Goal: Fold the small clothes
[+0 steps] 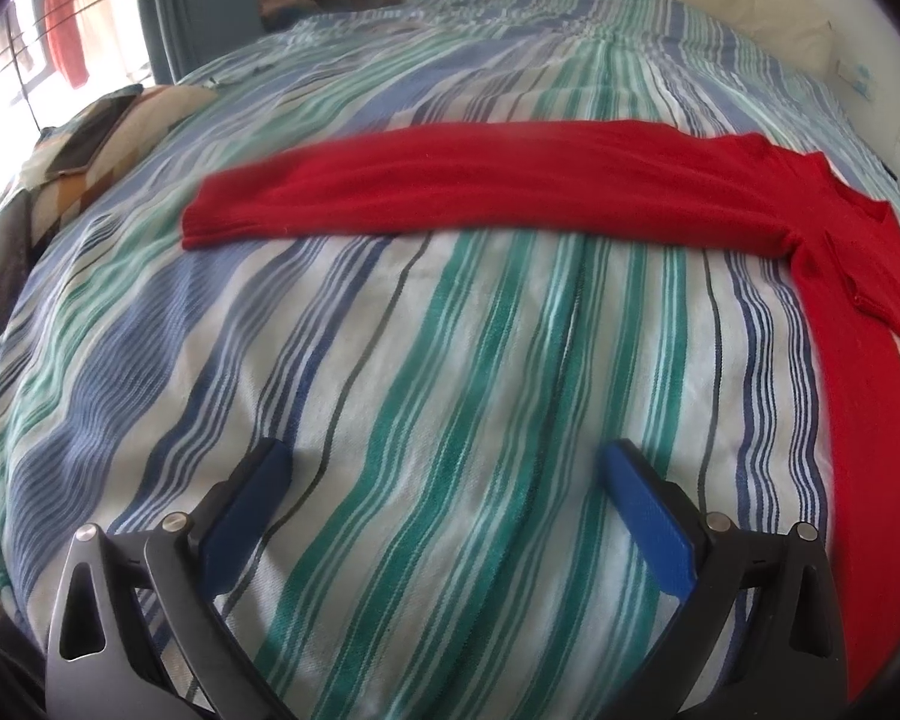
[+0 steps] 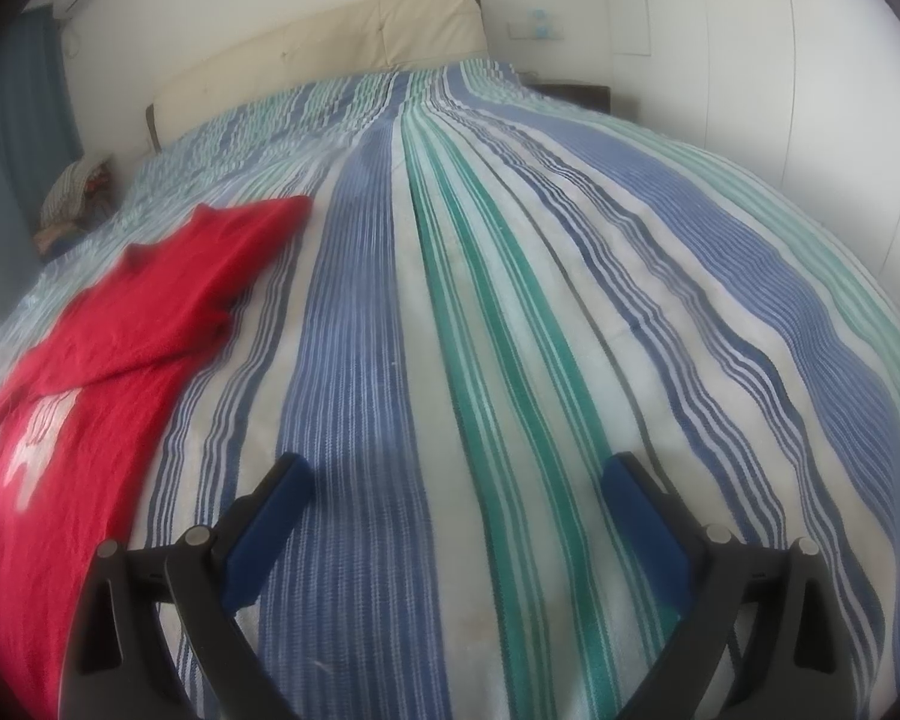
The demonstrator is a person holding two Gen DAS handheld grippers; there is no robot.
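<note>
My left gripper [image 1: 444, 468] hovers over the striped bedspread [image 1: 450, 360], fingers spread wide and empty. A red top [image 1: 570, 192] lies flat ahead of them, one sleeve stretched across to their left. My right gripper [image 2: 456, 480] is also wide and empty; the top [image 2: 120, 336] lies left of its fingers.

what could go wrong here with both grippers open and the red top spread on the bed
1. The long sleeve stretches far across the striped bedspread; lifted by one point, it may trail and bunch.
2. The left gripper and right gripper hover over bare bedspread, so closing the jaws could pinch the cover instead of the red top.
</note>
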